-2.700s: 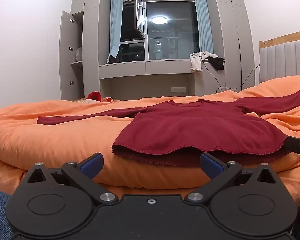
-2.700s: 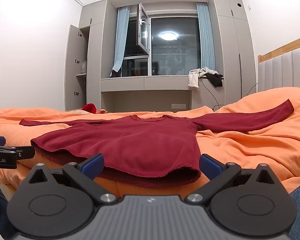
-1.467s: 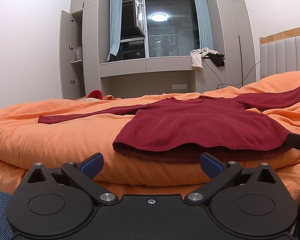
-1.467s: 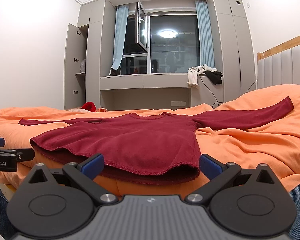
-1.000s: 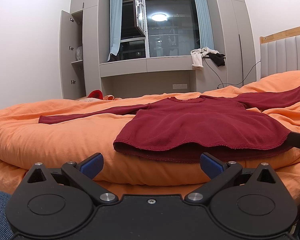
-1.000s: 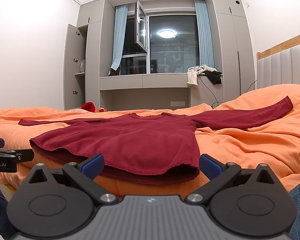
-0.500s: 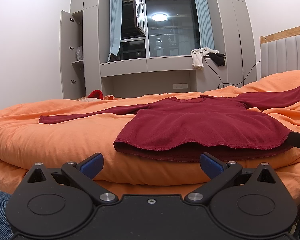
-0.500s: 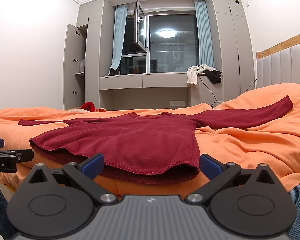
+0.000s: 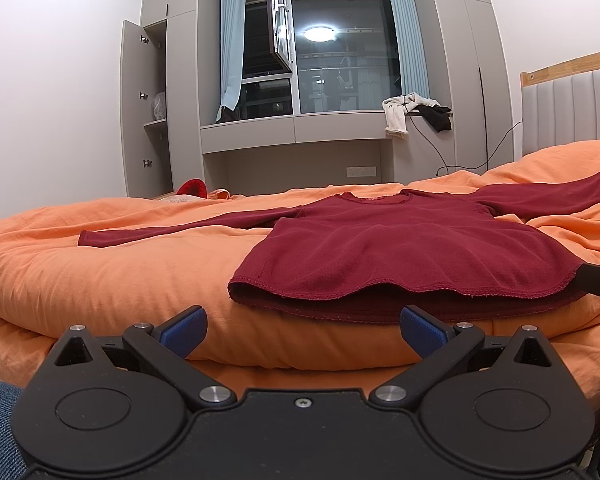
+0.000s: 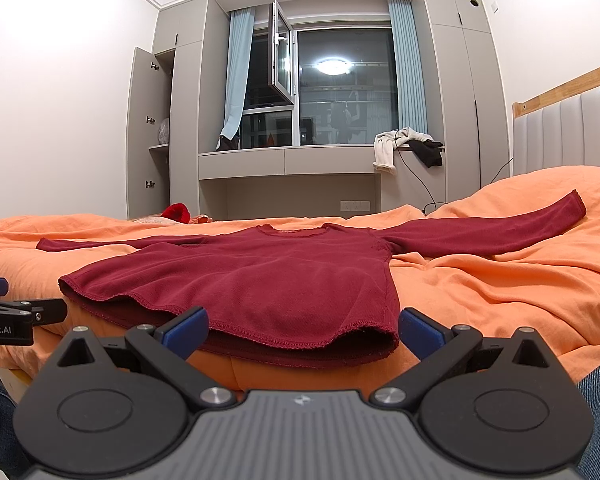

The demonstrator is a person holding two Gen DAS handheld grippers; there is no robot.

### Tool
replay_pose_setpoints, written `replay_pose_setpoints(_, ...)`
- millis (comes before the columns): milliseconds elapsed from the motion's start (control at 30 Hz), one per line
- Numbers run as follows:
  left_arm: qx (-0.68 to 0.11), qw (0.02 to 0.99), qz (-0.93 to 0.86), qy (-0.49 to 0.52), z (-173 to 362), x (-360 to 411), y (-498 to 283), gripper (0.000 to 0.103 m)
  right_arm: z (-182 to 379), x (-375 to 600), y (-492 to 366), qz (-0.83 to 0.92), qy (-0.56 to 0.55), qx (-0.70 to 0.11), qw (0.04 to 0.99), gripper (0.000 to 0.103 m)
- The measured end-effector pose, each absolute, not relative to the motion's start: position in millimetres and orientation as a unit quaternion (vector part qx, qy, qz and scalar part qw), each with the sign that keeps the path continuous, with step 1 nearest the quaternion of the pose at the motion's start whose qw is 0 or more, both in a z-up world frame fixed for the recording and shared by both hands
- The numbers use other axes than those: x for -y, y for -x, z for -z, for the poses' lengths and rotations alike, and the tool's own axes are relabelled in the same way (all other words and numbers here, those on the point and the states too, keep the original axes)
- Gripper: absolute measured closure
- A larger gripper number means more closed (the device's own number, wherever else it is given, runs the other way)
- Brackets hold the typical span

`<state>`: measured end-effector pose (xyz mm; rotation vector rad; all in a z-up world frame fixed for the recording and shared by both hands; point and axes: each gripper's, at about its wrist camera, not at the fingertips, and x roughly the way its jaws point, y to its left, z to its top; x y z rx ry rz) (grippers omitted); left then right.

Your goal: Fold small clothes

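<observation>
Red top (image 9: 404, 252) flat on orange duvet (image 9: 100, 272), both hand-held grippers wide apart, empty

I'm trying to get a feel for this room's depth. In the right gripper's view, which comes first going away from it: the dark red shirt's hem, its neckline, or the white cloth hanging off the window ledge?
1. Hem, just ahead of the right gripper.
2. Neckline, mid-bed.
3. White cloth, far right on the ledge.
</observation>
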<state>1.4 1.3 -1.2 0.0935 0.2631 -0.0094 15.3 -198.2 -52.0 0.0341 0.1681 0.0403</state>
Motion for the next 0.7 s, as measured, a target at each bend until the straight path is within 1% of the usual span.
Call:
replay_pose_setpoints(500, -0.136, 0.990, -0.001, -0.044, 3.5, -1.3, -2.1, 0.000, 53.5, 197.3, -17.3, -0.022, -0.017, -0.093, 0.995, 0.000)
replay_pose_setpoints(600, -0.139, 0.989, 0.002, -0.046, 4.1, -2.4, -2.0, 0.000, 51.7, 196.9, -19.2, -0.014, -0.019, -0.112, 0.993, 0.000)
replay_pose_setpoints(700, -0.147, 0.988, 0.006, -0.050, 4.1, -2.6, -3.6, 0.000, 48.7, 196.7, -30.5, 0.004, -0.026, -0.153, 0.988, 0.000)
